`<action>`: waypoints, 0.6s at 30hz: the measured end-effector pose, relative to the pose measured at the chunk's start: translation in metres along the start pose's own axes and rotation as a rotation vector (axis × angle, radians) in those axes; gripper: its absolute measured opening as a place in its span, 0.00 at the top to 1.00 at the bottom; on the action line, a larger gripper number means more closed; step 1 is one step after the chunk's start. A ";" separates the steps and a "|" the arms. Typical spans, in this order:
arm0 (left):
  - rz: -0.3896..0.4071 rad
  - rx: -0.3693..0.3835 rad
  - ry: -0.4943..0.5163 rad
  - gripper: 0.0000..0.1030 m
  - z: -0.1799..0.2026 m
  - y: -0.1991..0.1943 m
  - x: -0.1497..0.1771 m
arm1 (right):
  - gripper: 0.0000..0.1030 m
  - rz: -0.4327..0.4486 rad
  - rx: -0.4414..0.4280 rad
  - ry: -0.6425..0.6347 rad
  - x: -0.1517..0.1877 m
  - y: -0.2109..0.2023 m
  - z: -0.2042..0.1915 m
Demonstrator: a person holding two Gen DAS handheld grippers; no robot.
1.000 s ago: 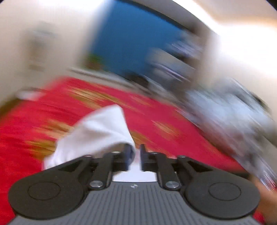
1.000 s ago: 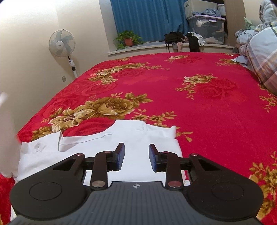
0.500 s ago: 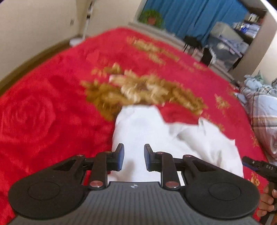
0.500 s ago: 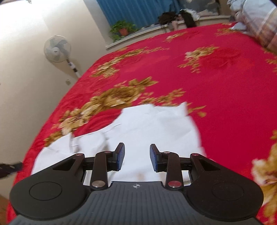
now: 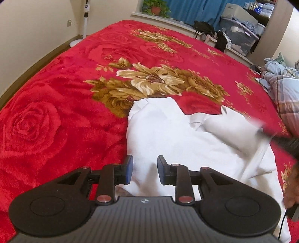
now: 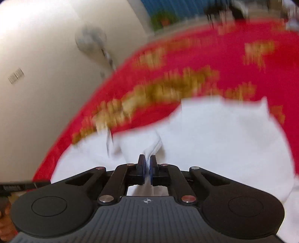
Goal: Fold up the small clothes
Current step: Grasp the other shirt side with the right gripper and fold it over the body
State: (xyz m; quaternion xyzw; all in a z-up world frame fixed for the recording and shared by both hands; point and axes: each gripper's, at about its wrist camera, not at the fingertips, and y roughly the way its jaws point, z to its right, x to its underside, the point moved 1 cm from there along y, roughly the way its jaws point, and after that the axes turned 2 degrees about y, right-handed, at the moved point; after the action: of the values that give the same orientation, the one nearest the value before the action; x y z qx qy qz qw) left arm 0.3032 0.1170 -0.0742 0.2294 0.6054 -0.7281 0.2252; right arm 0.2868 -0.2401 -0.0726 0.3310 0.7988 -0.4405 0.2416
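Observation:
A small white garment (image 5: 168, 134) lies partly folded on the red floral blanket (image 5: 56, 104). My left gripper (image 5: 144, 171) is open just above its near left part, with white cloth between the spread fingers but not pinched. In the blurred right wrist view my right gripper (image 6: 147, 168) is shut on a bunched fold of the same white garment (image 6: 224, 138) and lifts it. That lifted fold shows blurred at the right of the left wrist view (image 5: 254, 149).
The blanket covers a wide bed. A standing fan (image 5: 85, 20) is by the left wall. A potted plant (image 5: 155, 8), blue curtains and storage boxes (image 5: 237, 35) line the far side. A plaid quilt (image 5: 284, 87) lies at the right.
My left gripper let go of the white cloth, opened and settled low over the garment. My right gripper closed on a fold of the garment and is moving fast.

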 end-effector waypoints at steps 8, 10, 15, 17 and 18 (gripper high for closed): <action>-0.035 -0.001 -0.003 0.68 0.002 0.011 -0.002 | 0.90 0.178 0.302 0.187 0.003 -0.041 0.042; -0.040 0.015 -0.031 0.67 0.001 0.012 -0.004 | 0.87 0.055 0.335 0.352 0.014 -0.029 0.074; -0.058 0.055 -0.086 0.59 -0.001 0.016 -0.005 | 0.78 0.060 0.305 0.458 0.009 -0.034 0.105; -0.082 0.060 -0.091 0.59 -0.001 0.020 -0.002 | 0.75 0.074 0.282 0.505 0.003 -0.036 0.116; -0.091 0.059 -0.093 0.59 0.000 0.022 0.000 | 0.75 0.076 0.277 0.537 0.002 -0.035 0.122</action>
State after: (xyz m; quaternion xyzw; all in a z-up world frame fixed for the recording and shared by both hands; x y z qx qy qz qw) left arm 0.3169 0.1135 -0.0913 0.1739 0.5825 -0.7650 0.2128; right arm 0.2713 -0.3591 -0.1150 0.4951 0.7534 -0.4327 -0.0091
